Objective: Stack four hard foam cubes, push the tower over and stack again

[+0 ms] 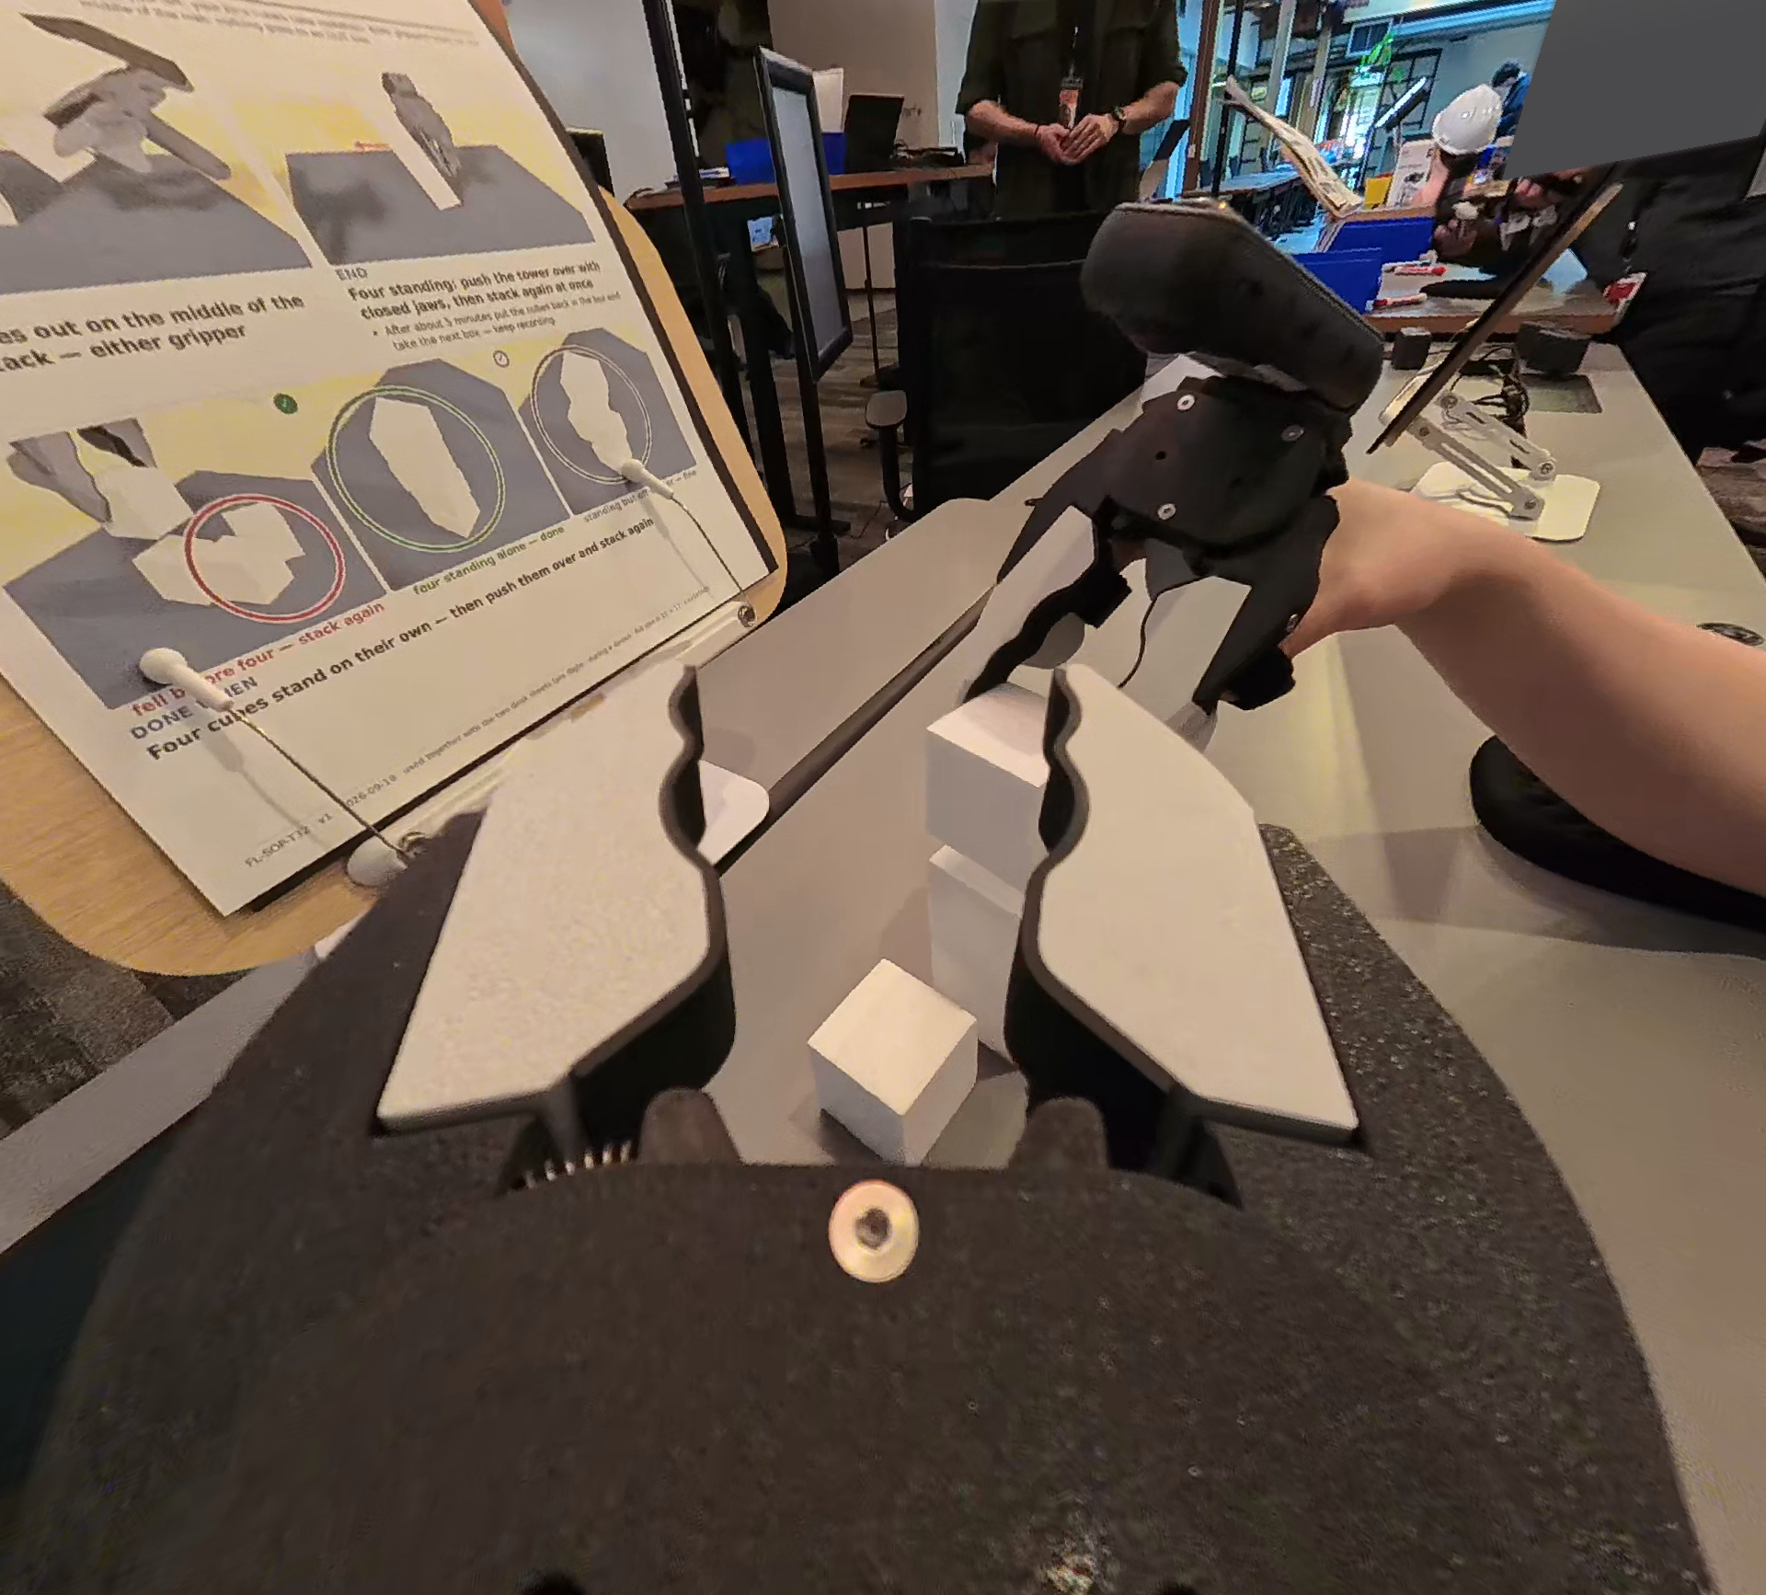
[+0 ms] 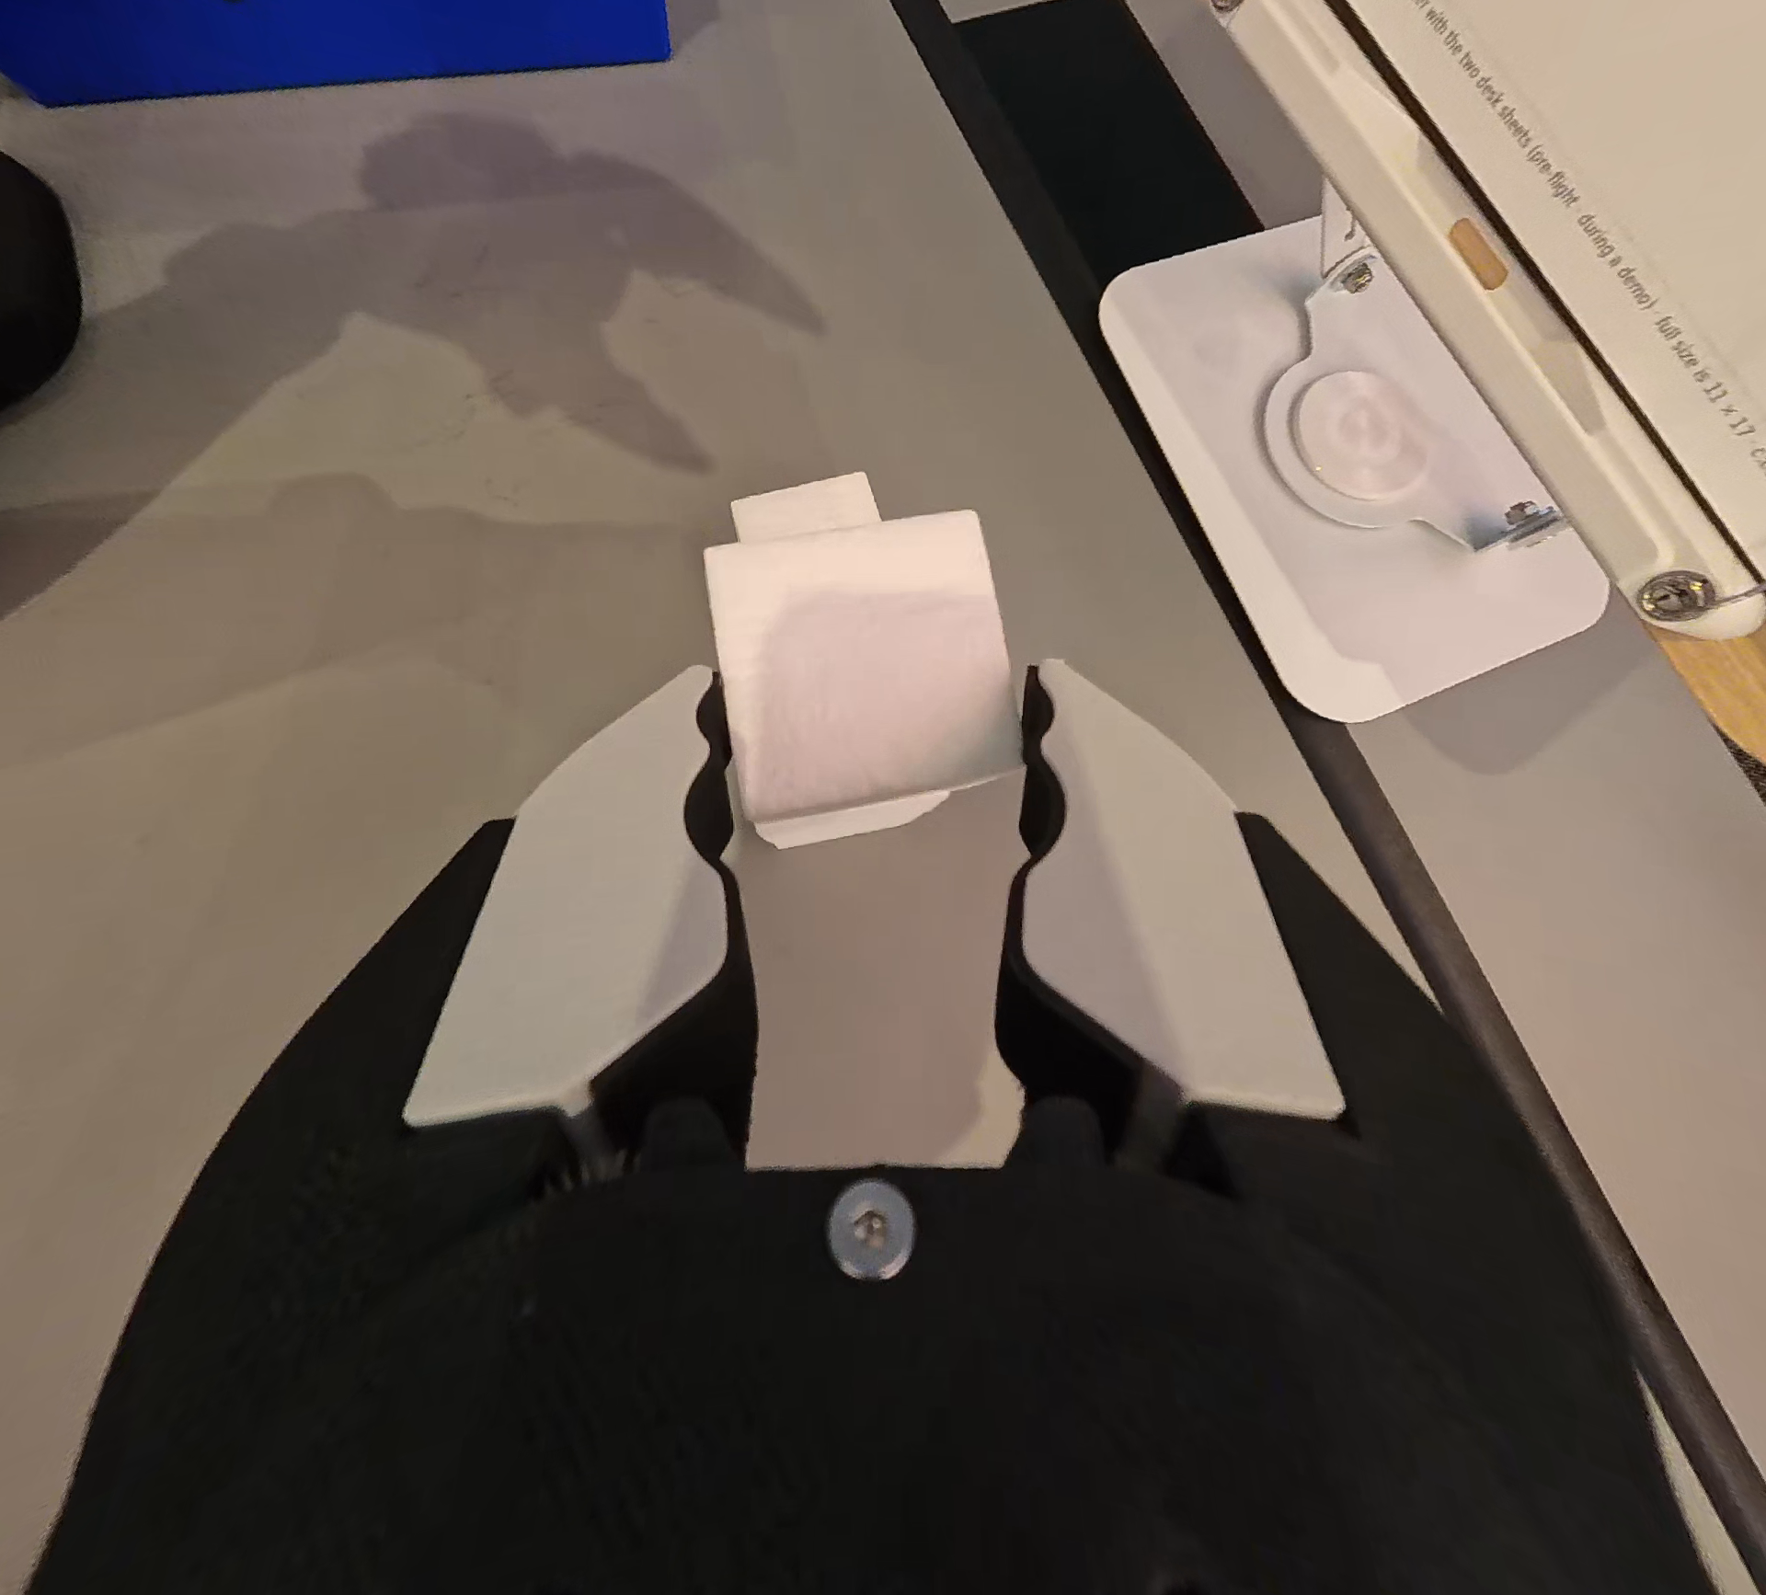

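At the upper left of the left wrist view we see an instruction sheet (image 1: 287,402) clipped to a tilted wooden board. Low in the middle, our left gripper (image 1: 874,794) hangs open and empty over the grey counter (image 1: 841,689), with one loose cube (image 1: 893,1062) lying between its fingers, untouched. Just to the right stands the tower (image 1: 979,861), partly hidden by the right finger.

Further right and above, our right gripper (image 1: 1099,689) reaches down onto the tower's top. In the right wrist view, the top cube (image 2: 860,670) sits between the fingers of that right gripper (image 2: 870,737); we judge it gripped, being set in place.

The cube underneath peeks out at the far and near edges, so the stack looks slightly off-square. If we let go while the cube sits skewed, or drag it as the fingers open, the tower could topple early. The left gripper's right finger is also near enough to nudge it.

We count at least three cubes clearly: one loose and two stacked. A fourth we cannot confirm. There are two grippers.
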Demonstrator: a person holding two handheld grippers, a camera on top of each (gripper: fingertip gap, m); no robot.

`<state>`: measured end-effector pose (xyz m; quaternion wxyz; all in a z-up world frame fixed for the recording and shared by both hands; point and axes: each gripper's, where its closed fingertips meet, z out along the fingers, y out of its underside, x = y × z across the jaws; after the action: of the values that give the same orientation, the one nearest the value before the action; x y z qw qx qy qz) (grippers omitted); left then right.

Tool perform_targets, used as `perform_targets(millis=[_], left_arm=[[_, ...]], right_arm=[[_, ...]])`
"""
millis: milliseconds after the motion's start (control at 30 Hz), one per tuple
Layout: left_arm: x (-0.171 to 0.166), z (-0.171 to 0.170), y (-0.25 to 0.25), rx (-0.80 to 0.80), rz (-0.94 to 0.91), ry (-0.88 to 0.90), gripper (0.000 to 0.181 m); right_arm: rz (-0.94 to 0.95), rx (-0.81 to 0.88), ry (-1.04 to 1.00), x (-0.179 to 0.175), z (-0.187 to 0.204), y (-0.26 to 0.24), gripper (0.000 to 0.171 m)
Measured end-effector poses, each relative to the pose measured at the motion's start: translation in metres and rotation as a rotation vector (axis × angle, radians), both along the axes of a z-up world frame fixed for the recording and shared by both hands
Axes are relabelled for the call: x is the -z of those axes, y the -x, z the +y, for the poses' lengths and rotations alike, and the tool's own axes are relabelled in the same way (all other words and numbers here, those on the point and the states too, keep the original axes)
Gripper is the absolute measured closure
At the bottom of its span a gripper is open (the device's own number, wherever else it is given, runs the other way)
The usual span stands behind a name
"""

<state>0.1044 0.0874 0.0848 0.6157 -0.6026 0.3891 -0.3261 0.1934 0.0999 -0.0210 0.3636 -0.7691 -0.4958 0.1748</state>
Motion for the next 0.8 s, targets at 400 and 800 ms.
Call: perform_targets(millis=[400, 800], left_arm=[[0.025, 0.005, -0.007, 0.001, 0.106, 0.046, 0.111], [0.157, 0.024, -0.016, 0.134, 0.408, 0.174, 0.114]], right_arm=[[-0.045, -0.024, -0.02, 0.012, 0.001, 0.003, 0.105], [0.188, -0.018, -0.066, -0.054, -0.014, -0.05, 0.098]])
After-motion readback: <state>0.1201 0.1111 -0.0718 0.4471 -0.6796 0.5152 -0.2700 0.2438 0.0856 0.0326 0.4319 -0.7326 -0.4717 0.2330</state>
